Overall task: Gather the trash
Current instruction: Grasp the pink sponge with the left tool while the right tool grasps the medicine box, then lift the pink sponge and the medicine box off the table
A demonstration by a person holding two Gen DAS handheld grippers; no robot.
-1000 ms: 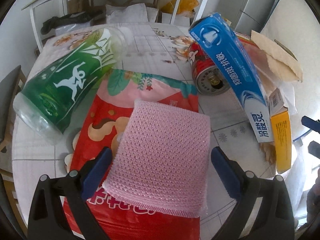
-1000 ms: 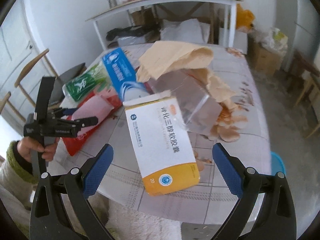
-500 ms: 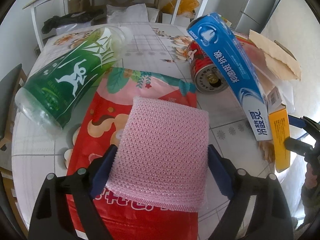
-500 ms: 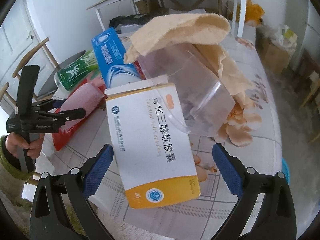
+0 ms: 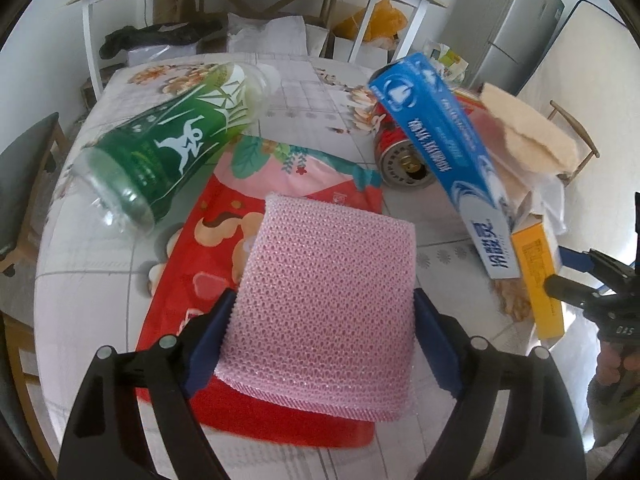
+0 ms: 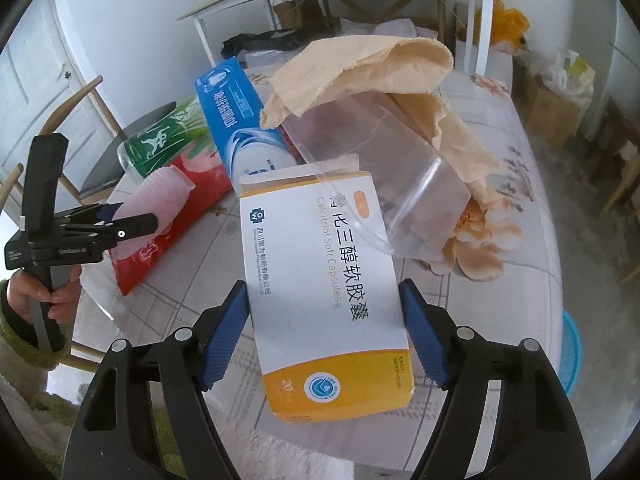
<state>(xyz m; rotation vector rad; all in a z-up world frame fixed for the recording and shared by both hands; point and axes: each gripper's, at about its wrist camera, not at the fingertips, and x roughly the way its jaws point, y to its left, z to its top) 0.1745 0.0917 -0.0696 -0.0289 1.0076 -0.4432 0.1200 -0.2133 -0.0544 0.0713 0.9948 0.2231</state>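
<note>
My left gripper (image 5: 322,336) is shut on a pink mesh pad (image 5: 328,296), its blue pads pressed against both sides; the pad lies over a red snack bag (image 5: 208,248). My right gripper (image 6: 322,332) is shut on a white and yellow medicine box (image 6: 324,280), pads against both long sides. The medicine box (image 5: 536,276) and the right gripper (image 5: 576,276) also show at the right of the left wrist view. The left gripper (image 6: 116,224) with the pink pad (image 6: 160,196) shows at the left of the right wrist view.
On the table (image 5: 304,92) lie a green plastic bottle (image 5: 168,148), a red can (image 5: 400,156), a long blue box (image 5: 448,156), a clear plastic container (image 6: 384,168) and tan paper (image 6: 360,68). A chair (image 5: 24,176) stands left. A blue bin (image 6: 570,352) sits on the floor.
Both grippers have closed: the left onto the pink mesh pad, the right onto the medicine box. The right gripper also moved forward to the box.
</note>
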